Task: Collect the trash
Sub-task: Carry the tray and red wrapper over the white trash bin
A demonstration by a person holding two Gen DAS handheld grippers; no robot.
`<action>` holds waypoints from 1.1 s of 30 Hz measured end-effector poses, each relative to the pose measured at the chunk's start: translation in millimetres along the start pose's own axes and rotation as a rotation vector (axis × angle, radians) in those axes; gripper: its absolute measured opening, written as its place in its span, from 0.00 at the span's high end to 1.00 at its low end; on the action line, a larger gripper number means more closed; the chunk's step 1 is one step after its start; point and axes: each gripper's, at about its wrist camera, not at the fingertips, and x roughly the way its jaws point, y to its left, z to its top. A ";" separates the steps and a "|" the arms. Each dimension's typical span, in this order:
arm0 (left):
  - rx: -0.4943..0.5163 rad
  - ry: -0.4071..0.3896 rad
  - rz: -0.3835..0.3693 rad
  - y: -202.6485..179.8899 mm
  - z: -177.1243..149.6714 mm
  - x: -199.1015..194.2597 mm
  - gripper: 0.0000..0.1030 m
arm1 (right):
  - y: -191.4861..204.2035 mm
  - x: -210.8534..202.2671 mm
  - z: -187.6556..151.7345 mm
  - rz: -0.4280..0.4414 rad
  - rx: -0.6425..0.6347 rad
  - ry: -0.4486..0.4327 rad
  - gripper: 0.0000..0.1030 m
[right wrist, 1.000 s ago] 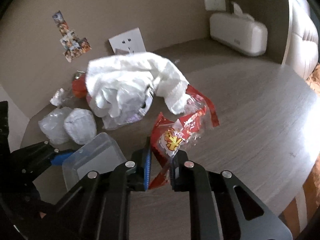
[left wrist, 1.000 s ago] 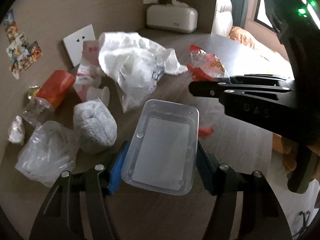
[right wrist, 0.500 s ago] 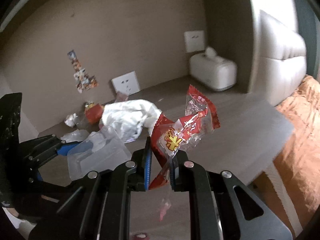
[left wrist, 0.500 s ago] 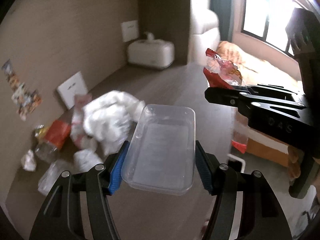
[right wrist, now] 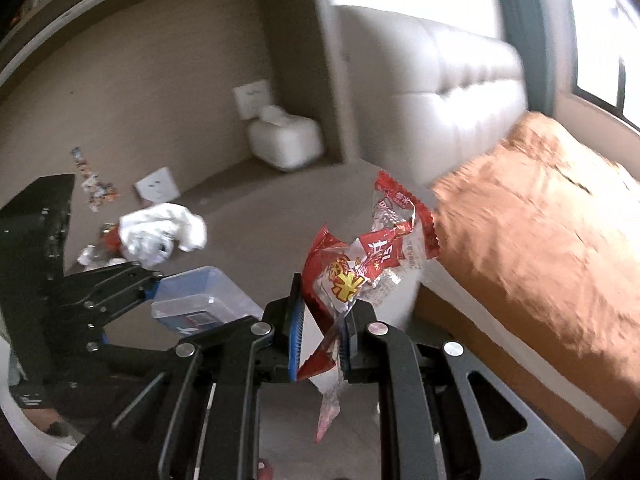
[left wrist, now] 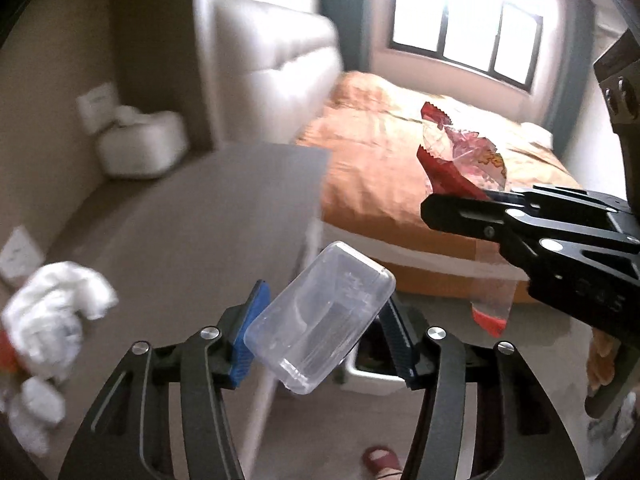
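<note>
My left gripper (left wrist: 320, 328) is shut on a clear plastic tray (left wrist: 320, 320), tilted, held in the air past the table's right edge. The tray also shows in the right wrist view (right wrist: 196, 296). My right gripper (right wrist: 322, 320) is shut on a red and clear snack wrapper (right wrist: 372, 256), held up beside the bed; the wrapper also shows in the left wrist view (left wrist: 460, 156). A white crumpled bag (left wrist: 52, 304) and other trash lie on the grey table (left wrist: 192, 232) at the left. A white bin (left wrist: 368, 376) sits on the floor under the left gripper, mostly hidden.
A white tissue box (right wrist: 286, 140) stands at the table's back corner. A bed with an orange cover (right wrist: 540, 232) and a white padded headboard (right wrist: 452, 92) lies to the right. A window (left wrist: 468, 12) is behind it. A red slipper (left wrist: 380, 460) is on the floor.
Both grippers have swung right and away from the table, carrying the tray and the wrapper. The tray has tilted in the left gripper. The trash pile has dropped to the far left.
</note>
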 end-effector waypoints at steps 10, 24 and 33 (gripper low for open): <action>0.079 0.141 -0.146 -74.2 -4.5 125.6 0.48 | -108.4 29.7 -72.8 -0.102 0.190 0.108 0.84; 0.147 0.322 -0.240 -126.2 -110.5 334.0 0.48 | -215.6 173.7 -207.2 -0.104 0.324 0.242 0.85; 0.151 0.369 -0.257 -137.3 -176.7 437.3 0.48 | -249.6 277.3 -284.0 -0.097 0.290 0.356 0.84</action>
